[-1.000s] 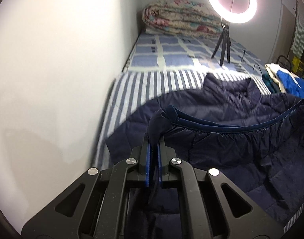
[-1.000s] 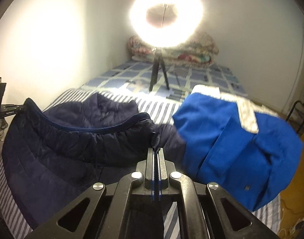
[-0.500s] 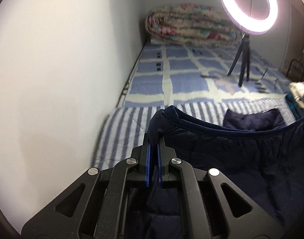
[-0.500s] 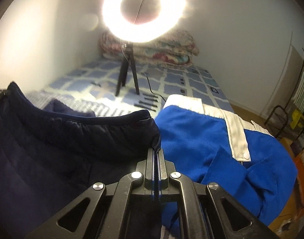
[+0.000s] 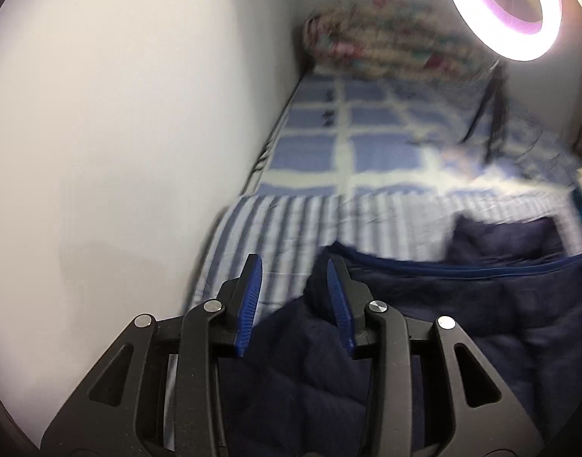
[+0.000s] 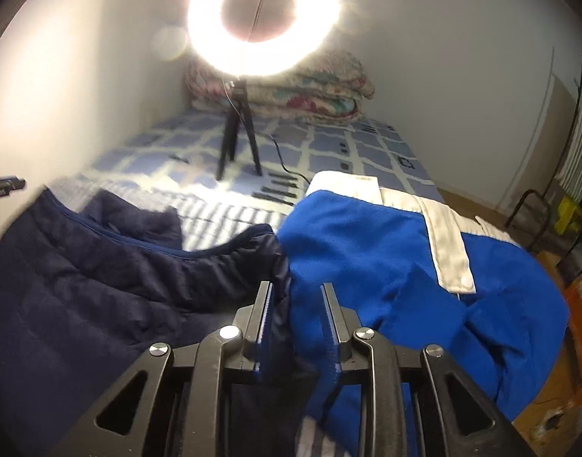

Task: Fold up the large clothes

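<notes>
Left wrist view, item one: we log a navy quilted jacket spread on the bed, its piped hem running across toward the right edge. One bunched corner rises beside the inner face of the right-hand finger of our left gripper; the jaws stand wide apart and clamp nothing, though the fabric lies between and below them. The bed's left edge meets a white wall.

Right wrist view, item two: we see the same jacket on the left half of the bed. Our right gripper is parted too, jaws well open; the jacket's corner hangs just inside the left-hand finger, unpinched.

Item three: a bright blue garment with white trim heaped at the bed's right edge, touching the jacket.

Item four: a lit ring light on a tripod, mid-bed.

Item five: a folded floral quilt at the far end.
</notes>
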Motion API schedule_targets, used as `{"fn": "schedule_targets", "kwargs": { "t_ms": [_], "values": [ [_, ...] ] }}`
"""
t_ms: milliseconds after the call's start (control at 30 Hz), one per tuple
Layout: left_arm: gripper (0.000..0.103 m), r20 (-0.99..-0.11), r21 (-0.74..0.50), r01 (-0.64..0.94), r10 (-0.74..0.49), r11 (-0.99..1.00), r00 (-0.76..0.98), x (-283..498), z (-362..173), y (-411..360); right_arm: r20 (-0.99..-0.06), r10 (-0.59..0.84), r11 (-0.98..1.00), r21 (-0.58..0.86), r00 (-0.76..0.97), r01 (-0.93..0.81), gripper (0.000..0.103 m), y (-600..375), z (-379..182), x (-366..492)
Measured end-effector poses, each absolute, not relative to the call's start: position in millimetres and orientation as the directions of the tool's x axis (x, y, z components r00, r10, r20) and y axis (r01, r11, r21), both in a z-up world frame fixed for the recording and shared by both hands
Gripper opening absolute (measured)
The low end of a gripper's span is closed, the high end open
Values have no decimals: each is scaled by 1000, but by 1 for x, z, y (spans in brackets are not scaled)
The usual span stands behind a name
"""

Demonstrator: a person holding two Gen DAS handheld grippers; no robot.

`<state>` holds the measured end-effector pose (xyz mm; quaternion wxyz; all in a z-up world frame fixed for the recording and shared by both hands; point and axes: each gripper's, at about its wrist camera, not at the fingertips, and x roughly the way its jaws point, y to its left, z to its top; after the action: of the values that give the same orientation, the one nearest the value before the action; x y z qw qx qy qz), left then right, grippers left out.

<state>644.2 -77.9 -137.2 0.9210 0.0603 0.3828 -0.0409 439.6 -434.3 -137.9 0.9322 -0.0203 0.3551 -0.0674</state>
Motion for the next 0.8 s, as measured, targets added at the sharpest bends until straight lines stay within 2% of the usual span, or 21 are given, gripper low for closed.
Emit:
{"fn": "schedule_targets", "kwargs": {
  "t_ms": [133, 200, 300, 367, 467, 500, 667, 700, 733, 800],
  "values": [
    [37, -709, 35, 281, -175, 959, 683, 581, -117, -104, -657, -4, 995, 73, 754, 69, 28, -435, -126, 385],
    [37, -727, 6, 387, -261, 922, 635, 537, -118, -128, -660, 37, 992, 116, 751, 53, 31, -431, -126, 356],
    [37, -741, 26, 501, -319, 865, 591, 488, -132, -163, -694, 82, 985, 165, 715, 47, 36, -419, -136, 308],
    [37, -760, 56, 550, -322, 833, 565, 469, -146, -184, -732, 103, 973, 213, 674, 82, 53, -415, -152, 283],
    [37, -796, 87, 586, -298, 806, 528, 462, -175, -210, -790, 147, 947, 285, 596, 145, 55, -413, -181, 260],
    [37, -792, 134, 584, -268, 801, 548, 464, -185, -218, -806, 160, 940, 300, 570, 159, 55, -410, -191, 255],
    [37, -800, 192, 550, -195, 813, 568, 474, -233, -229, -836, 148, 941, 283, 528, 184, 56, -396, -212, 245],
    [37, -784, 202, 547, -201, 812, 587, 474, -237, -230, -837, 156, 940, 288, 525, 180, 59, -393, -212, 247],
    [37, -783, 196, 542, -202, 817, 588, 474, -236, -230, -833, 173, 937, 304, 526, 173, 67, -391, -212, 248],
    [37, -795, 172, 526, -197, 833, 573, 473, -228, -225, -817, 188, 925, 334, 546, 182, 70, -392, -211, 248]
  ]
}}
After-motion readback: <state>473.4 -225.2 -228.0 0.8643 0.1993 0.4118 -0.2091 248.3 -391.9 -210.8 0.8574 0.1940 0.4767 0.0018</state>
